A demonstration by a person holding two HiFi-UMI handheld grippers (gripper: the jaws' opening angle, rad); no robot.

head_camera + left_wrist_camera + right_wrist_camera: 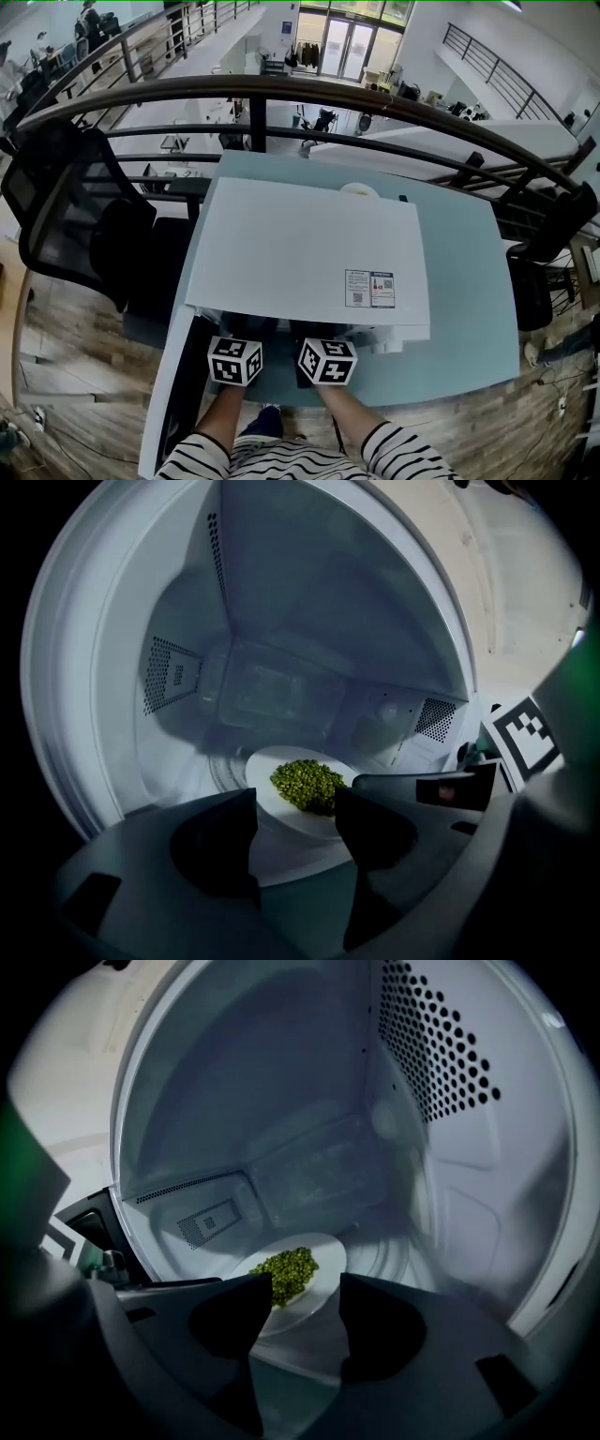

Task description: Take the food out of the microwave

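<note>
The left gripper [295,797] and the right gripper [305,1283] are both positioned at the front opening of the white microwave [309,253], which stands on a light blue table [469,281]; each has its jaws parted by a moderate gap and grips nothing. The food, a heap of green peas [307,785] on a white plate [272,761], rests on the cavity floor just beyond the jaw tips. In both gripper views the plate shows through the gap between the jaws, with no visible contact between jaw and plate.
</note>
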